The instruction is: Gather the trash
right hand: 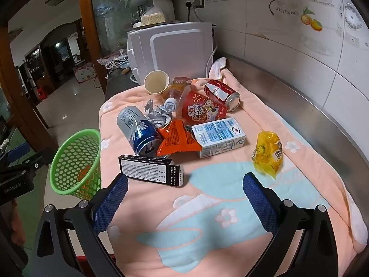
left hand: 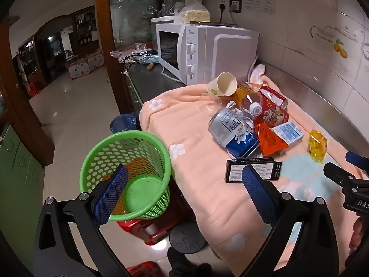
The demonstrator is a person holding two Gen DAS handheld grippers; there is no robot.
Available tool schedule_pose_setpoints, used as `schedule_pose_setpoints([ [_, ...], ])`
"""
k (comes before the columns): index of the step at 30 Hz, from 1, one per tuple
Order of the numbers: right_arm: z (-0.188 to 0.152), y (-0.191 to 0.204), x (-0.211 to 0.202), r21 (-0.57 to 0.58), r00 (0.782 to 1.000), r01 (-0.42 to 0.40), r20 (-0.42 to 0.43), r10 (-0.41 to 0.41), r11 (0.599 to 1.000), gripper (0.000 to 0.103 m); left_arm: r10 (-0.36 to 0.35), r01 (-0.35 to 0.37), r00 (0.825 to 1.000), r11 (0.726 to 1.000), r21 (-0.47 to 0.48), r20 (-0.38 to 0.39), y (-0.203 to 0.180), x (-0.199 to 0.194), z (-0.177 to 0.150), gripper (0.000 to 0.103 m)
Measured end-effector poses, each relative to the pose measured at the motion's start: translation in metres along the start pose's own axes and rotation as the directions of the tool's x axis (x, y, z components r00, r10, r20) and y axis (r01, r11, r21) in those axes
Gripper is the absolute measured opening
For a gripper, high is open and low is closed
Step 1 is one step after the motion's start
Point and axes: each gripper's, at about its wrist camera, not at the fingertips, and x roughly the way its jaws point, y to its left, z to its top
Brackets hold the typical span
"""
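A heap of trash lies on a peach blanket (right hand: pixel 230 207): a black box (right hand: pixel 150 169), a blue and silver can (right hand: pixel 138 130), an orange wrapper (right hand: pixel 176 139), a milk carton (right hand: pixel 219 137), a red cup (right hand: pixel 203 109), a red can (right hand: pixel 222 94), a paper cup (right hand: pixel 156 82) and a yellow wrapper (right hand: pixel 267 153). My right gripper (right hand: pixel 185 184) hangs open just short of the black box. My left gripper (left hand: pixel 184 177) is open too, above the blanket's left edge, between the green basket (left hand: pixel 125 175) and the black box (left hand: pixel 252 169). The basket is empty.
A white microwave (left hand: pixel 207 53) stands behind the heap against the tiled wall (right hand: pixel 299 46). The basket rests on a red stool (left hand: pixel 147 228) beside the counter. A steel counter strip (right hand: pixel 311 106) runs along the right. A blue bin (left hand: pixel 123 122) sits on the floor.
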Motion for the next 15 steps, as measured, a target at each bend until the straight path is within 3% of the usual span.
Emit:
schedule_pose_setpoints([
  [15,0.002,0.002,0.0,0.0,1.0,-0.007,0.007,0.007,1.0,0.097,0.001,-0.001,1.0,1.0,-0.024,-0.003,0.005,-0.004,-0.001,0.097],
])
